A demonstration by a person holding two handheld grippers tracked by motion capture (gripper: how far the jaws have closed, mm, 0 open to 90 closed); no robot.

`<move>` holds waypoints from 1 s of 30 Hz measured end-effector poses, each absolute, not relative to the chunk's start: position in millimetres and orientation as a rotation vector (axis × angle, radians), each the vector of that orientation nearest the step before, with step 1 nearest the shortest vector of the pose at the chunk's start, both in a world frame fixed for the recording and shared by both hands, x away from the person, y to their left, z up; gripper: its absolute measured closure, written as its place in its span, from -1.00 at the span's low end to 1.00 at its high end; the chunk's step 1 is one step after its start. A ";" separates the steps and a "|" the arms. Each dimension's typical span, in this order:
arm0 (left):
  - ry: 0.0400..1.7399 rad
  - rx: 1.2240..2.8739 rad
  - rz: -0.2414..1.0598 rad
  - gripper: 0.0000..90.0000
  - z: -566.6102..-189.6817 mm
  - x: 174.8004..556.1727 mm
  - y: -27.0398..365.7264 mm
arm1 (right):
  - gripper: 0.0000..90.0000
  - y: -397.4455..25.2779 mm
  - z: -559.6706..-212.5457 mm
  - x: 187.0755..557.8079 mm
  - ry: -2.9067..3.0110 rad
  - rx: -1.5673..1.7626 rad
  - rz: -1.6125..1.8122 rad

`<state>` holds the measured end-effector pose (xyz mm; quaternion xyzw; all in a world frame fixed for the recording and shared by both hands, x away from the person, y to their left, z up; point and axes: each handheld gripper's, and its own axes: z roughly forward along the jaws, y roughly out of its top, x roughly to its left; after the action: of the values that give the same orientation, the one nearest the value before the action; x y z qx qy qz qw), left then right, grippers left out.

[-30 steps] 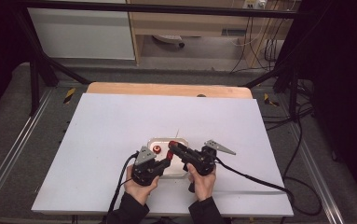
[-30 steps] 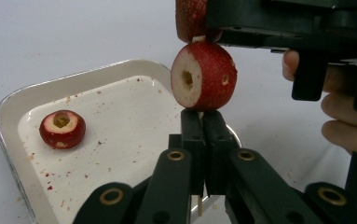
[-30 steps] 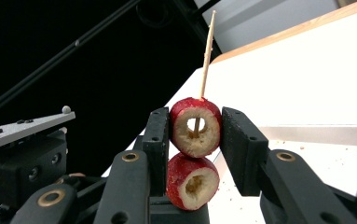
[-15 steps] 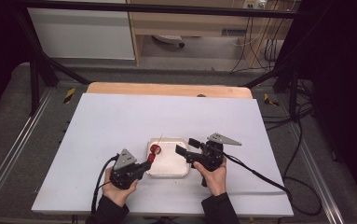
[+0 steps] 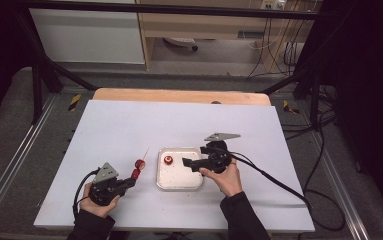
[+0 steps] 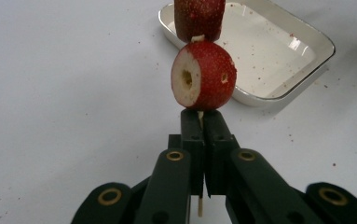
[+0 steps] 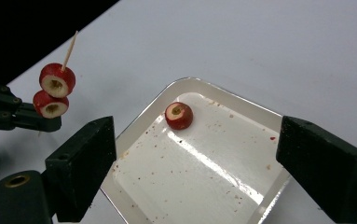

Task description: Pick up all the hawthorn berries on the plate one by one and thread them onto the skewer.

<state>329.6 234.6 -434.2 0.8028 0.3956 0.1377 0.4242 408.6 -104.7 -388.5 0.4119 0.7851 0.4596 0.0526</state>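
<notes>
Fruit (image 7: 178, 115) is lying alone in the tray (image 7: 260, 186), just ahead of my right hand-held gripper (image 7: 204, 186), between the lines of its wide-open jaws. I am holding the skewer (image 6: 199, 114) pinched tight in my left hand-held gripper (image 6: 203, 122), off to the left of the right one, with two fruits already threaded just beyond its jaws. To do this well, I am judging I should come down square over the fruit, close on its red sides, and keep its cored hole facing the skewer's point. Counting: three fruits, two on the skewer and one in the tray; one skewer; one tray; all on the bench (image 5: 129, 125).
</notes>
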 end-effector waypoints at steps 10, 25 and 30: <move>0.998 2.033 0.359 0.96 -436.4 329.7 247.3 | -0.57 -54.9 -382.0 433.5 2.621 1.129 1.071; 1.008 2.034 0.336 0.96 -438.5 330.9 250.9 | -0.18 -1.7 -400.6 467.8 2.804 1.009 0.733; 1.007 2.035 0.334 0.96 -438.6 331.2 251.2 | -0.03 0.5 -409.0 475.1 2.856 0.995 0.692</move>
<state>331.2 251.2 -438.6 0.8085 0.4002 0.1329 0.4105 475.1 0.5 -409.0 0.3208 0.9203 0.2229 0.0197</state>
